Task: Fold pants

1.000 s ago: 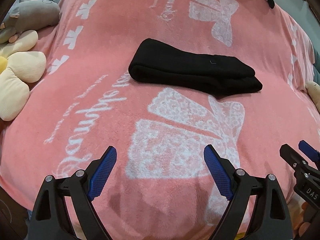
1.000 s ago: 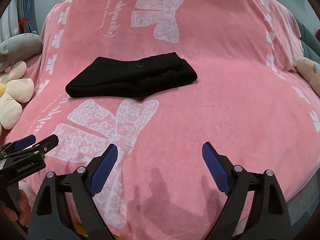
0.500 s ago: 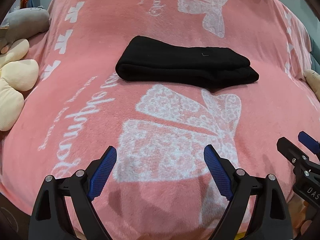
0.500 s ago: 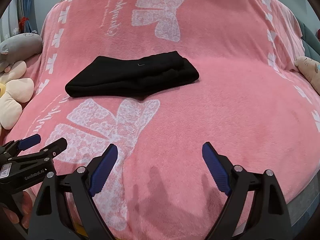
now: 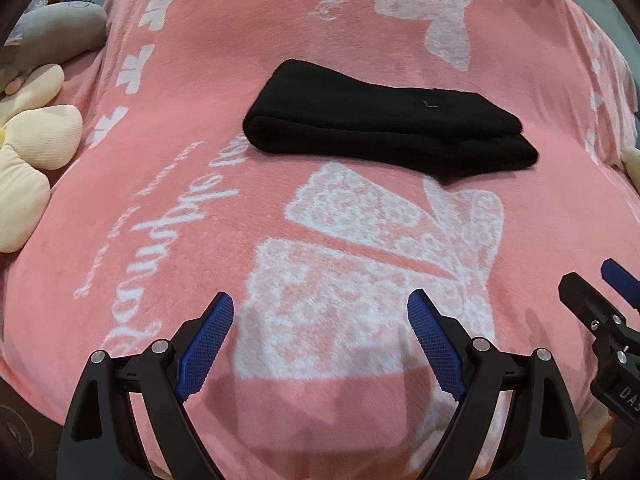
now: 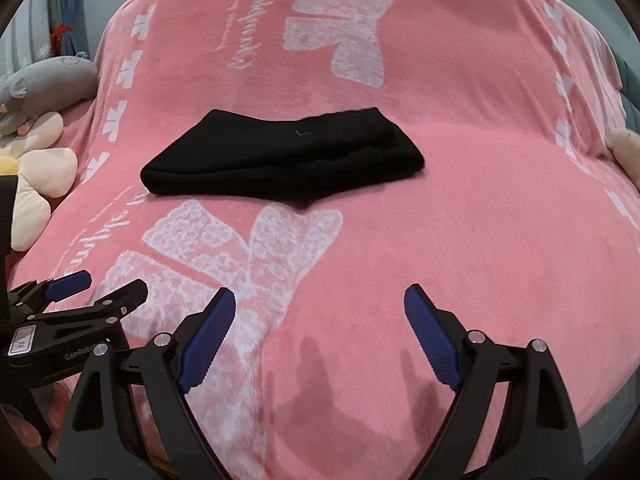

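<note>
Black fabric is what I check first: the pants point(image 5: 384, 128) lie as a compact, layered bundle on the pink blanket point(image 5: 160, 208), near the middle of the bed, just beyond the big white bow print point(image 5: 380, 248). I judge the folding finished or very nearly so, since the stack looks squared, with a rounded fold on its left end and stacked edges on its right. My left gripper point(image 5: 320, 344) hangs low over the near part of the blanket with its jaws spread wide and nothing between them, well apart from the bundle. My right gripper point(image 6: 320, 340) sits the same way, released and empty, its blue pads point(image 6: 432, 348) clear of any cloth. I read this stance as deliberate: both tools back and open so the fold is not disturbed and I can inspect it. In the right wrist view the bundle point(image 6: 280, 164) looks a little uneven at its near edge, where a small tongue of cloth pokes out. If I tidy it, soft plush underneath may drag the layers. Plush toys point(image 5: 32, 160) sit off to the left, out of the way.
</note>
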Demonstrator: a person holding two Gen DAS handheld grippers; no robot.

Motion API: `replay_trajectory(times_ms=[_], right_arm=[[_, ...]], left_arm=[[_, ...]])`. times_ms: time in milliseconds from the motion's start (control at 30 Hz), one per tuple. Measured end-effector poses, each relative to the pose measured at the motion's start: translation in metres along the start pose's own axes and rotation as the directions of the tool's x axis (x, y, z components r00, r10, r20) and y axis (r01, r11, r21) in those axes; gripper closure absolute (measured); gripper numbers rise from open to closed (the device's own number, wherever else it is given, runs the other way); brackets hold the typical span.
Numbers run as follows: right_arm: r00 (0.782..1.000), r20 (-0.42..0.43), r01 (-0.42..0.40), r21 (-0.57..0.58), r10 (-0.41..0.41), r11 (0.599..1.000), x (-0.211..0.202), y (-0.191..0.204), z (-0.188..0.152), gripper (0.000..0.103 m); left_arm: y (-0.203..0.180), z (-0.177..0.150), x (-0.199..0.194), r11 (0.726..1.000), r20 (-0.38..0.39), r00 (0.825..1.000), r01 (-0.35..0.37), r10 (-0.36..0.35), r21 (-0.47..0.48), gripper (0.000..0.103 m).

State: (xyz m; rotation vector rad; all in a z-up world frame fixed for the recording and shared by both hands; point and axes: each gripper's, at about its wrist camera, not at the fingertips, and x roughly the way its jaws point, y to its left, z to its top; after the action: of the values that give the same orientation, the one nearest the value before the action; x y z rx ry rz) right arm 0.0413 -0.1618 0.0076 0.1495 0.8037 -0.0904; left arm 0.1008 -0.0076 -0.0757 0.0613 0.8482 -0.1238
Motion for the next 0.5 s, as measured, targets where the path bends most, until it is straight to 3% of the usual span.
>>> replay_trajectory(times_ms=[133, 333, 467, 500], right_arm=[[1.0, -0.002, -0.004, 0.005, 0.004, 1.0, 0.008, -0.001, 0.004, 0.019], [1.0, -0.014, -0.005, 0.022, 0.005, 1.0, 0.013, -0.006, 0.002, 0.019], [1.0, -0.012, -0.006, 0.02, 0.006, 1.0, 0.013, -0.006, 0.002, 0.019], [1.0, -0.012, -0.005, 0.019, 0.005, 1.0, 0.013, -0.006, 0.002, 0.019]], left_arm=[[0.002, 0.005, 0.008, 1.0, -0.004, 1.0, -0.03, 0.03, -0.005, 0.017], [0.001, 0.008, 0.016, 1.0, -0.032, 0.999, 0.001, -0.001, -0.013, 0.016], [-0.003, 0.008, 0.019, 0.999, -0.042, 0.999, 0.032, -0.033, -0.01, 0.011], [-0.005, 0.008, 0.019, 1.0, -0.047, 0.999, 0.006, -0.006, -0.007, 0.011]])
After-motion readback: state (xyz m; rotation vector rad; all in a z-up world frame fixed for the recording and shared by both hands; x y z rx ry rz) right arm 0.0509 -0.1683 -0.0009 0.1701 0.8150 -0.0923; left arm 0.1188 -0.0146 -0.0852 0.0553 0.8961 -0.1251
